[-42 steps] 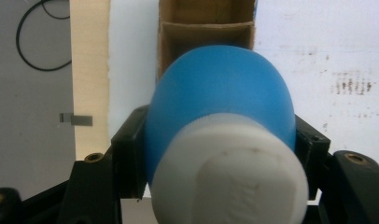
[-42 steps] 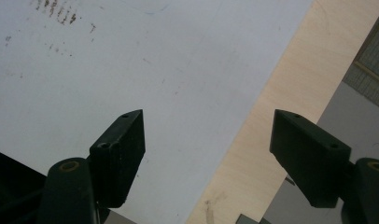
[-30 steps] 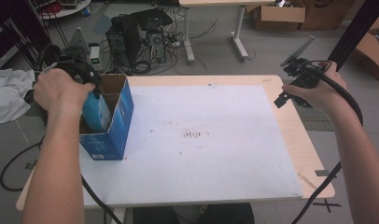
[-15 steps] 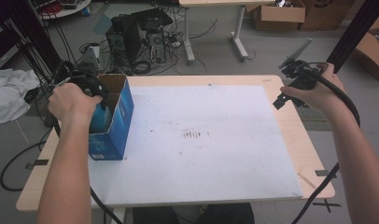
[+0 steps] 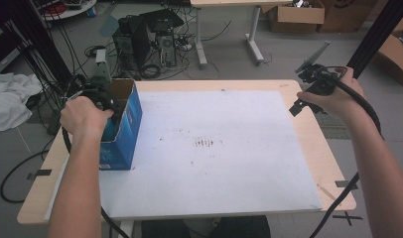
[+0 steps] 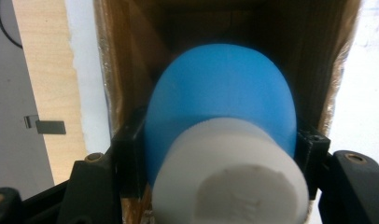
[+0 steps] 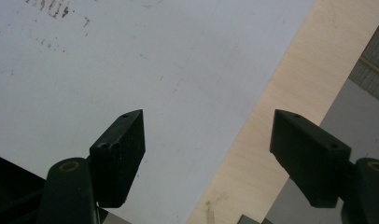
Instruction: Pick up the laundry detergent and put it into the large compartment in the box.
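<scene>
A blue bottle (image 6: 220, 88) with a white cap (image 6: 229, 172) sits between the black jaws of my left gripper (image 6: 220, 135), which is shut on it. The bottle hangs inside the open blue cardboard box (image 5: 126, 130), with the box's brown inner walls (image 6: 131, 56) around it. In the high view my left hand (image 5: 83, 116) covers the gripper at the box's top, and the bottle is hidden there. My right gripper (image 5: 296, 107) hovers over the table's right side, open with nothing between its jaws (image 7: 208, 140).
The box stands at the left end of a white sheet (image 5: 214, 163) on the wooden table (image 5: 333, 163). Behind the table are a computer tower (image 5: 140, 39), cables and cardboard boxes (image 5: 299, 15). A white cloth (image 5: 11, 104) lies on the floor at the left.
My left hand has sunk, and the blue bottle has gone from above the box's opening down into the box. The right hand has stayed where it was.
</scene>
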